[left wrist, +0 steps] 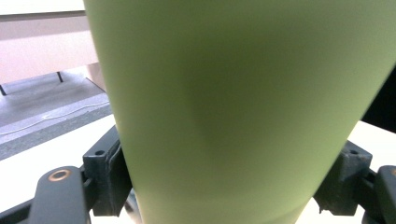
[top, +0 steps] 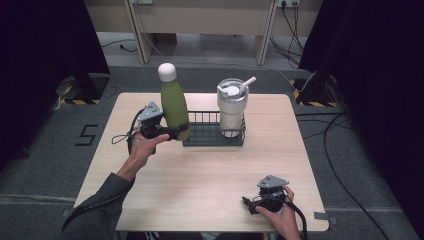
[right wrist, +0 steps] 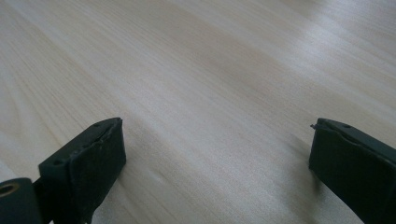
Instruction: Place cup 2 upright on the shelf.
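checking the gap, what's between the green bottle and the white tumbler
In the high view, only the black wire basket spans between green bottle and white tumbler.

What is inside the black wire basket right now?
The wire basket holds a white tumbler with a lid and straw, at its right end. The green bottle, gripped by the left claw, covers the basket's left end.
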A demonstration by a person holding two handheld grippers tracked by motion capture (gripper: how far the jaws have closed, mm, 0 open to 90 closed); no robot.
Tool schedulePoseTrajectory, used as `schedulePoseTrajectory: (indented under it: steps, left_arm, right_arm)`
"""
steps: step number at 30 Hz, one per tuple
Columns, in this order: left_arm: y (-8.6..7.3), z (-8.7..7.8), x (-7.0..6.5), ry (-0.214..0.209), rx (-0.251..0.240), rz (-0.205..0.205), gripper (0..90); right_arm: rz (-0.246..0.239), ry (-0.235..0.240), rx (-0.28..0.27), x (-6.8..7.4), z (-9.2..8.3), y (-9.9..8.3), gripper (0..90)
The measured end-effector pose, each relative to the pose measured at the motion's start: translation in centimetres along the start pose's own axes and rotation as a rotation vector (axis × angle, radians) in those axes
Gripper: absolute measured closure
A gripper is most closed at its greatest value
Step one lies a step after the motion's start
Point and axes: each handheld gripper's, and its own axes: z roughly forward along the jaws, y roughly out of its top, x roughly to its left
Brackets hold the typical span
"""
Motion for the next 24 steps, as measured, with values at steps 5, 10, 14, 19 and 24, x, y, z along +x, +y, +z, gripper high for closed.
schedulePoseTrajectory:
  steps: [5, 10, 14, 19, 24]
  left_arm:
    - [0.7, 1.5, 0.5, 0.015, 0.002, 0.007, 20.6]
    - [1.0, 2.9, 1.2, 0.028, 0.002, -0.003, 20.6]
    - [1.4, 3.8, 1.6, 0.037, -0.01, -0.018, 20.6]
    - [1.8, 4.9, 1.7, 0.042, -0.011, -0.024, 20.7]
    - [1.9, 5.9, 1.6, 0.042, -0.014, -0.025, 20.6]
  right_arm:
    - [0.0, 0.001, 0.0, 0.0, 0.0, 0.0, 4.2]
    - [-0.001, 0.001, 0.0, 0.0, 0.0, 0.0, 4.2]
    - [-0.001, 0.001, 0.0, 0.0, 0.0, 0.0, 4.2]
    - [-0.001, 0.001, 0.0, 0.0, 0.0, 0.0, 4.2]
    - [-0.002, 0.001, 0.0, 0.0, 0.0, 0.0, 4.1]
